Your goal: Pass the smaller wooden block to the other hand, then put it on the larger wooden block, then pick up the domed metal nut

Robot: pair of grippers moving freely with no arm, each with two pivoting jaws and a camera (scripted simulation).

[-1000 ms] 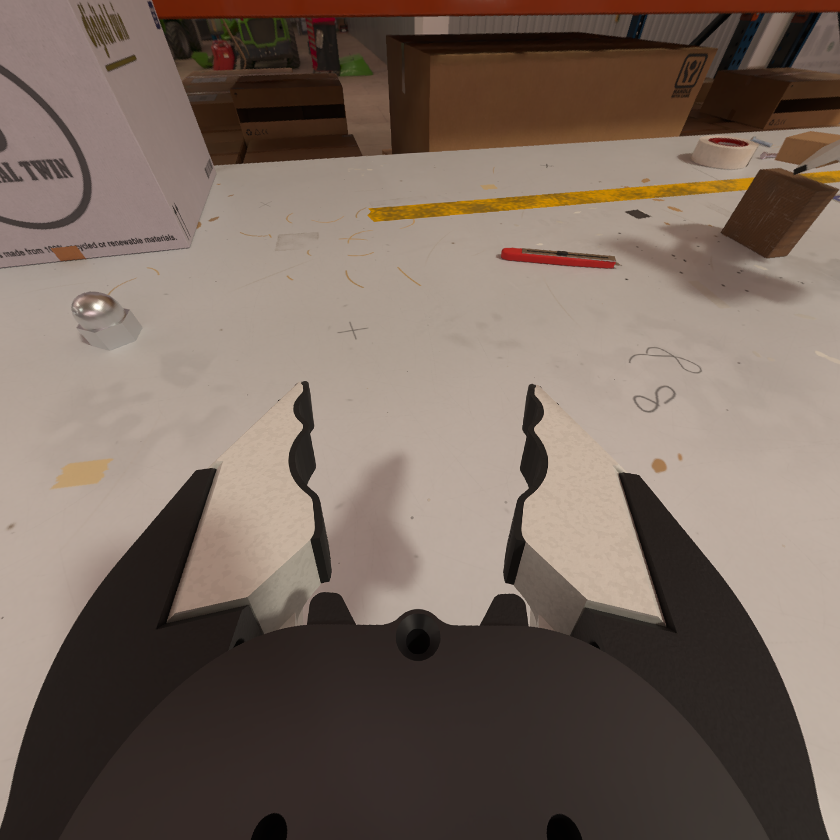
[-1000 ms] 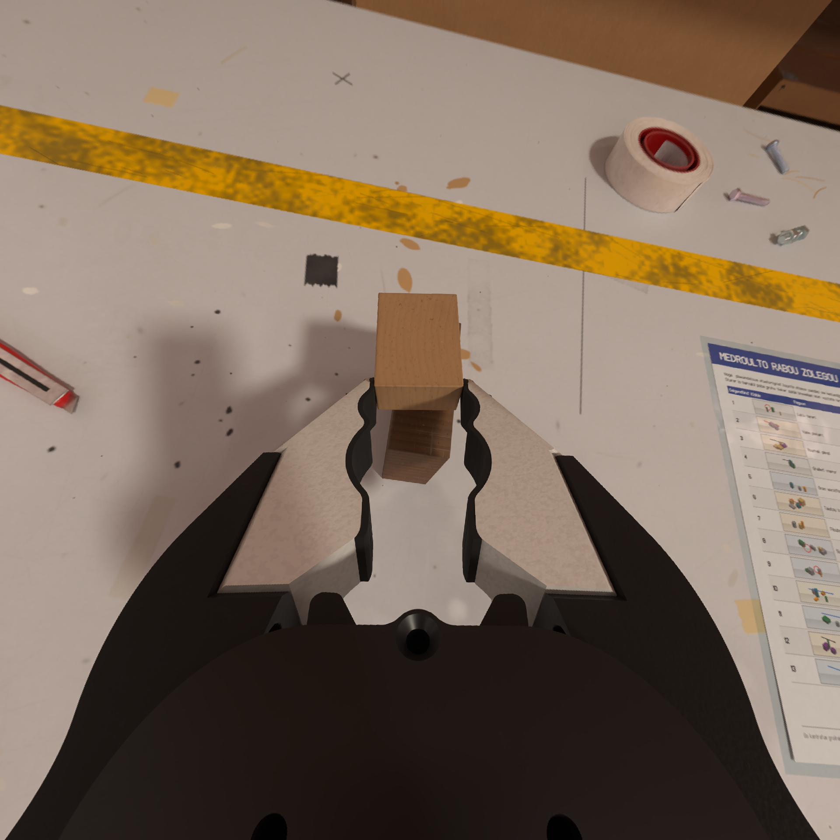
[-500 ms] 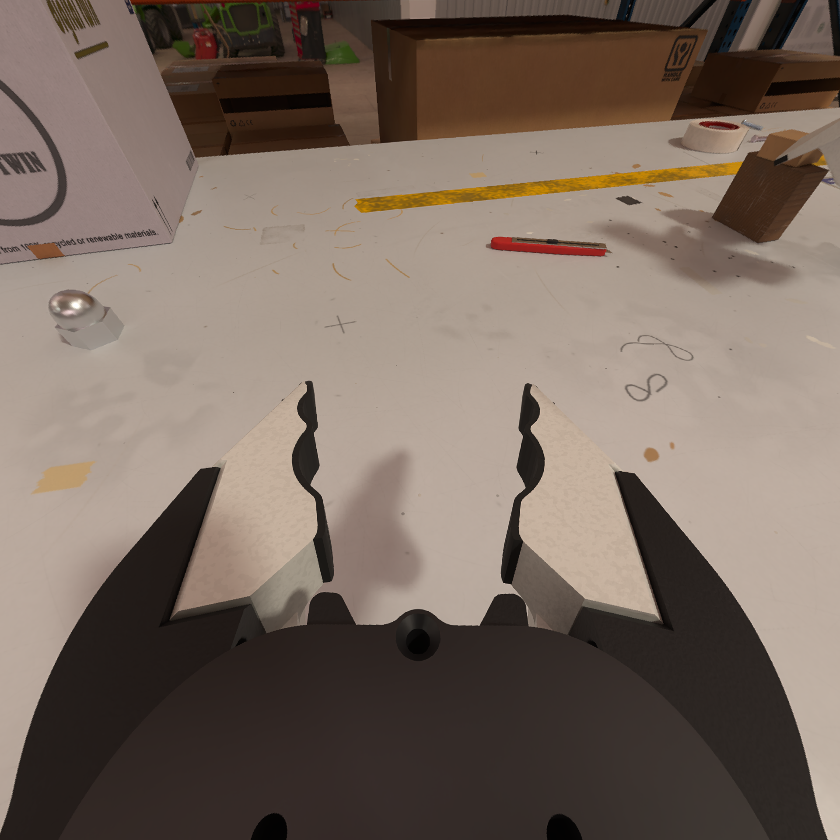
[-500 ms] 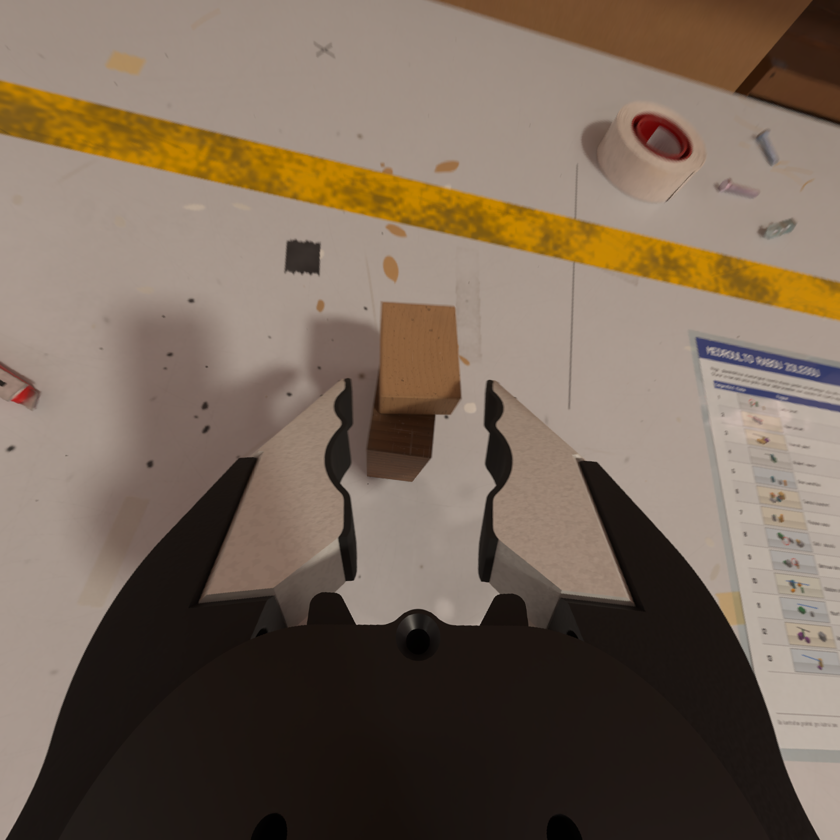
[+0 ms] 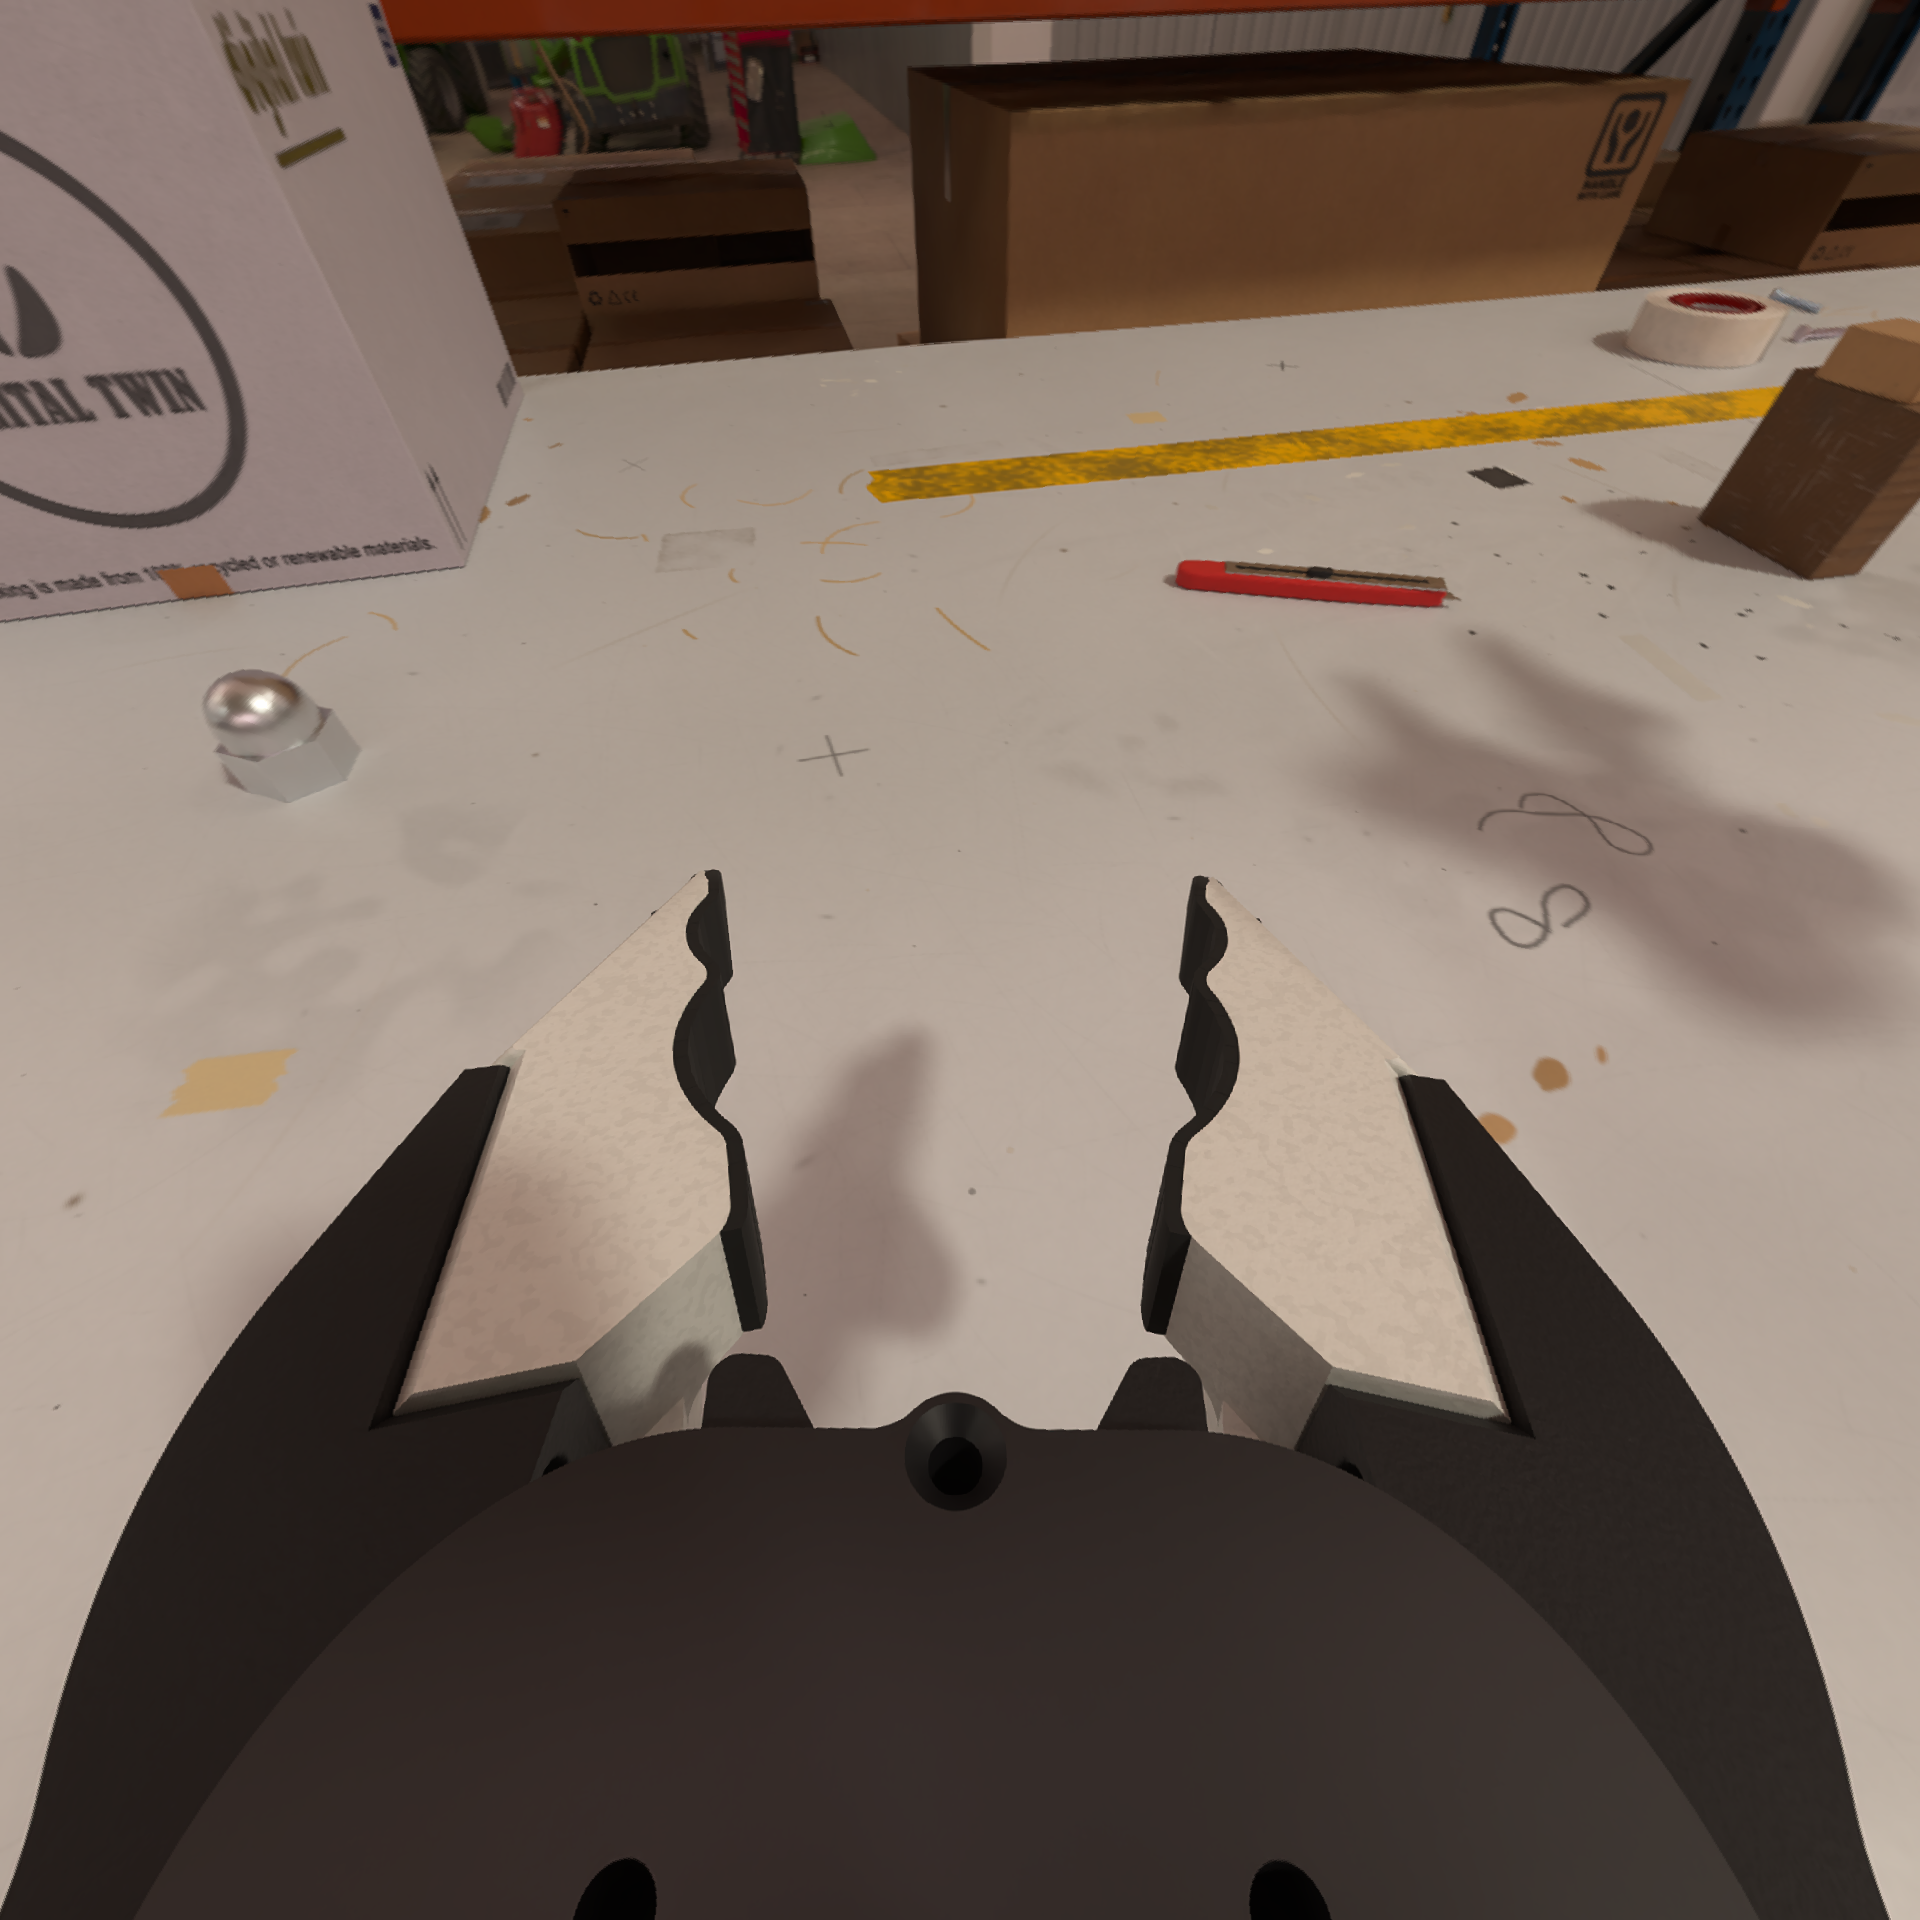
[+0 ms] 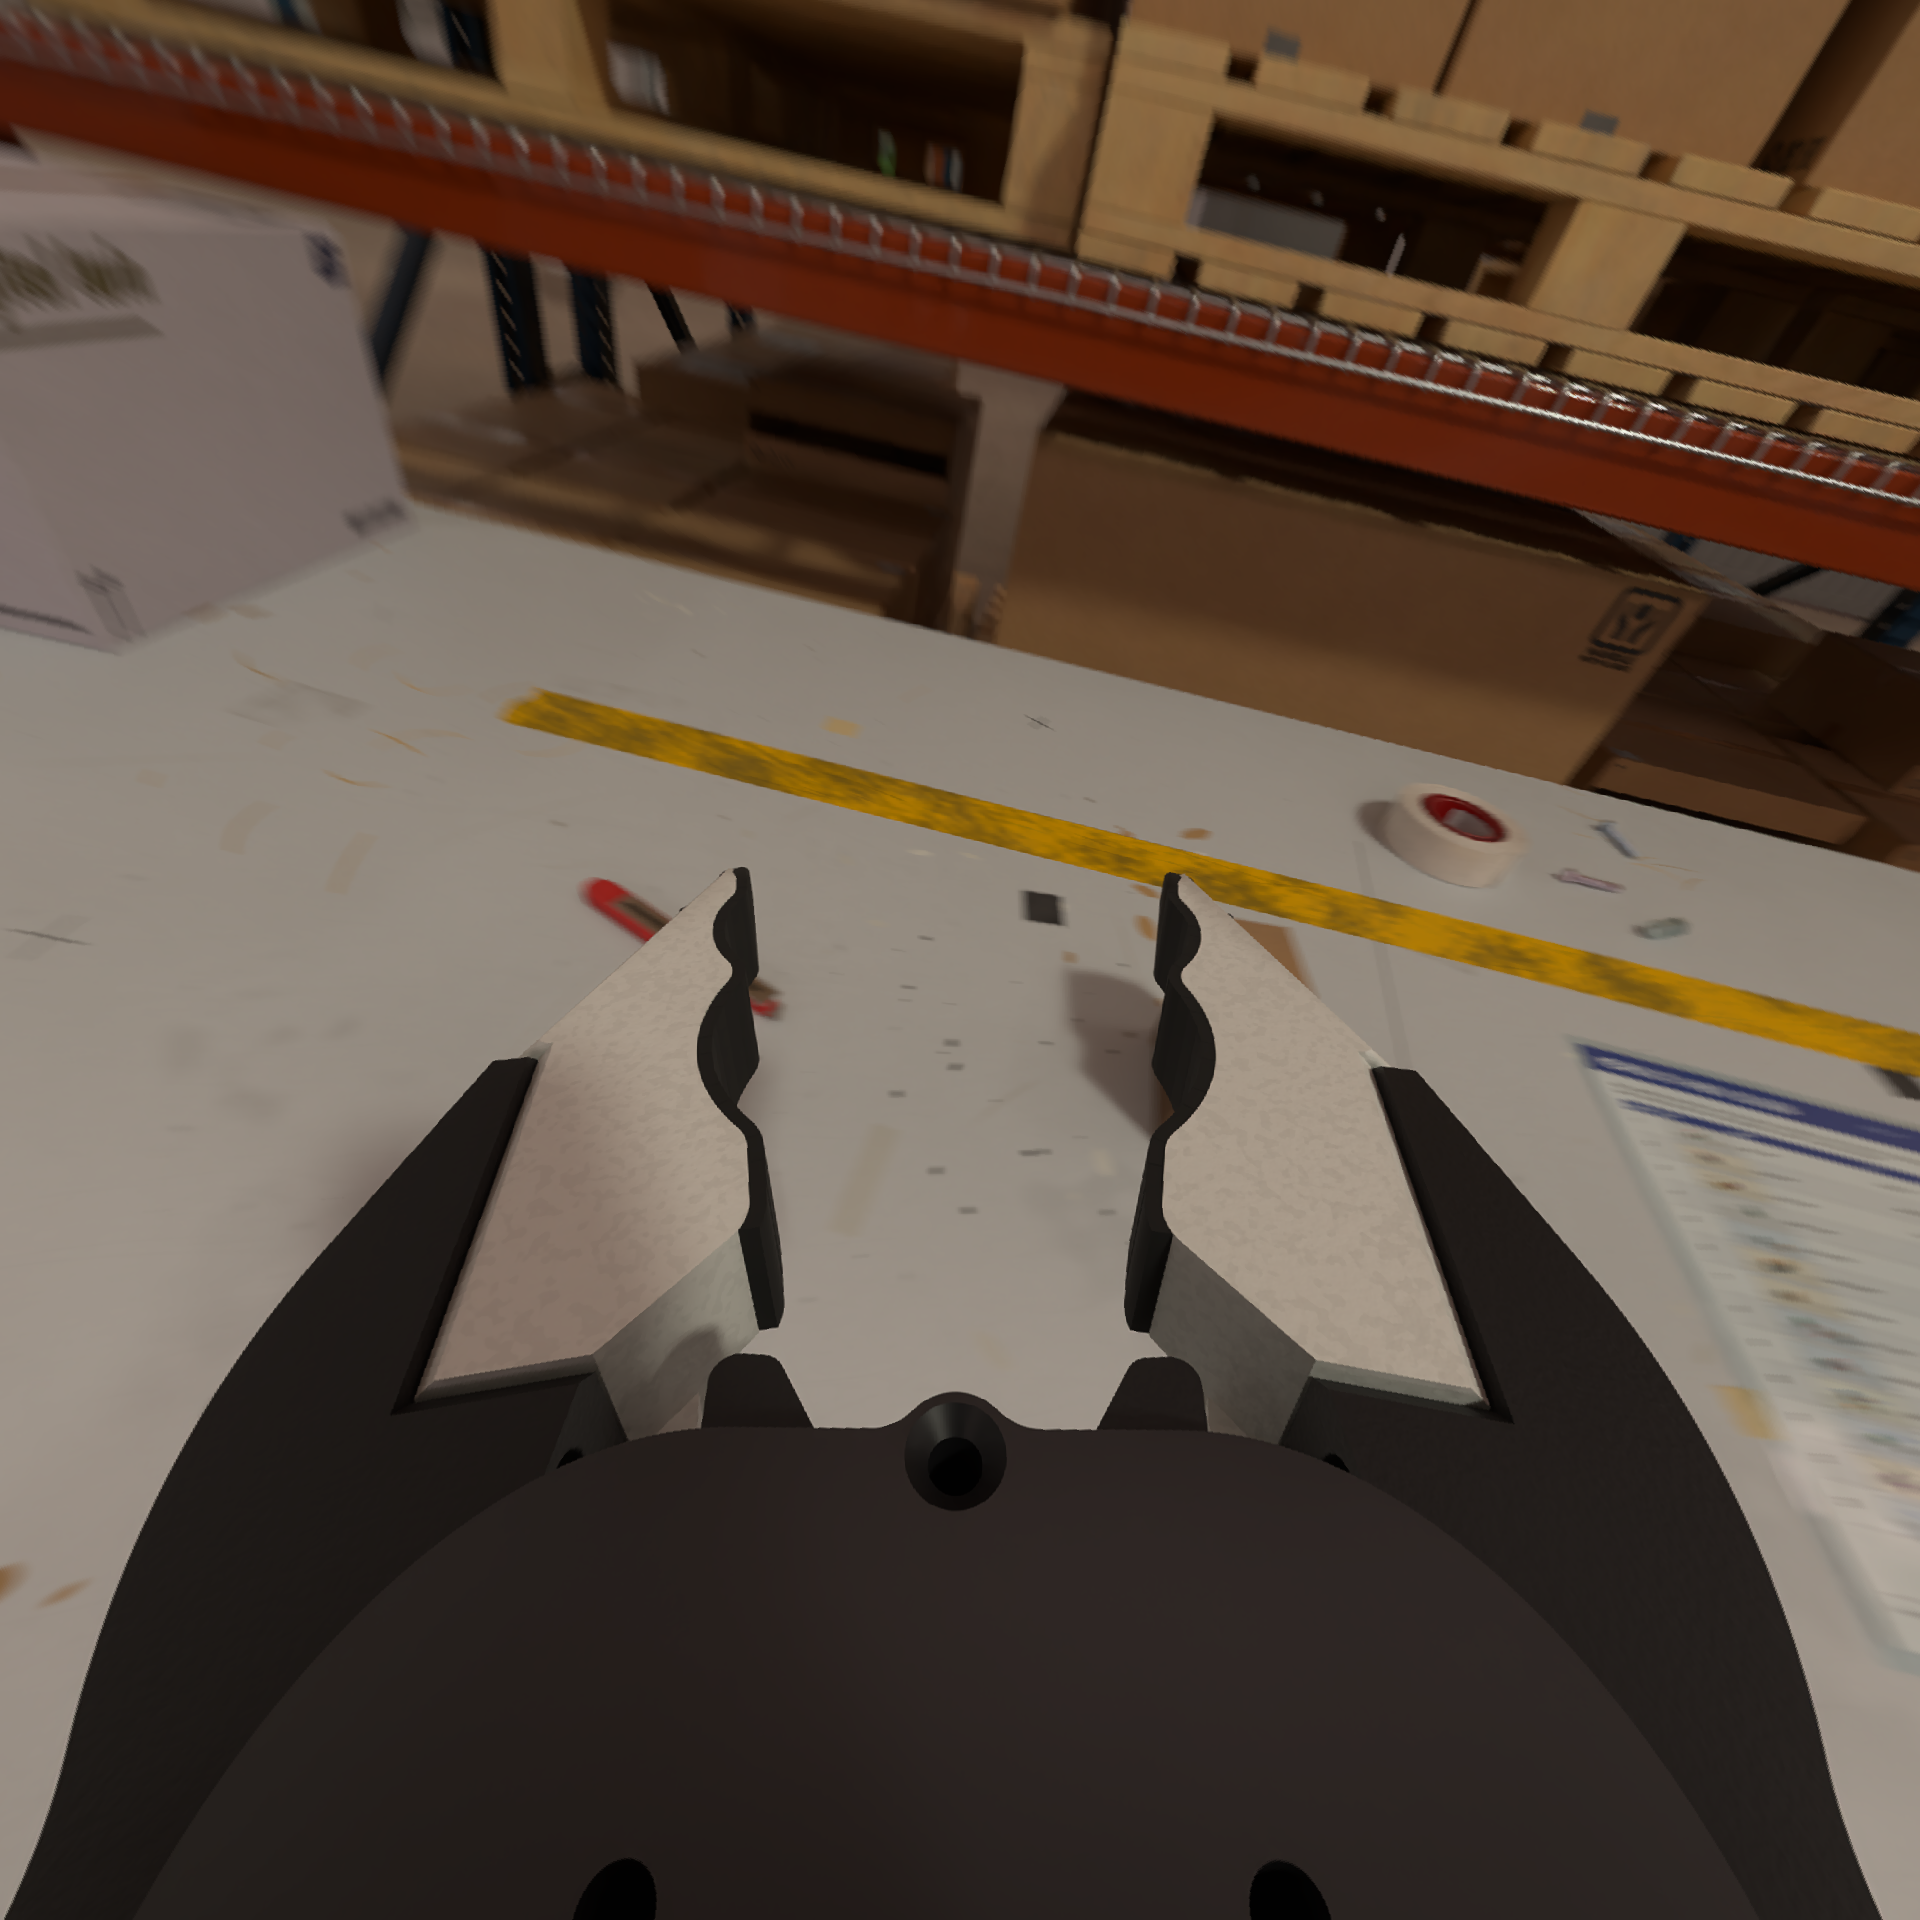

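The domed metal nut [image 5: 281,732] stands on the white table to the far left of my left gripper [image 5: 954,881], which is open and empty above the table. The smaller, light wooden block [image 5: 1881,358] rests on top of the larger, dark wooden block [image 5: 1818,488] at the far right edge of the left wrist view. My right gripper [image 6: 956,876] is open and empty, raised and pulled back from the stack. In the right wrist view the stack is mostly hidden behind the right finger; only a brown sliver [image 6: 1273,943] shows.
A red utility knife [image 5: 1309,582] lies between the nut and the blocks, also in the right wrist view [image 6: 623,906]. A tape roll [image 6: 1449,831], small screws [image 6: 1590,878] and a printed sheet [image 6: 1787,1247] lie to the right. A white box [image 5: 208,312] stands at the back left.
My right gripper opened and let go of the smaller block on the larger one, then pulled back and tilted up. My left gripper barely moved and stayed open.
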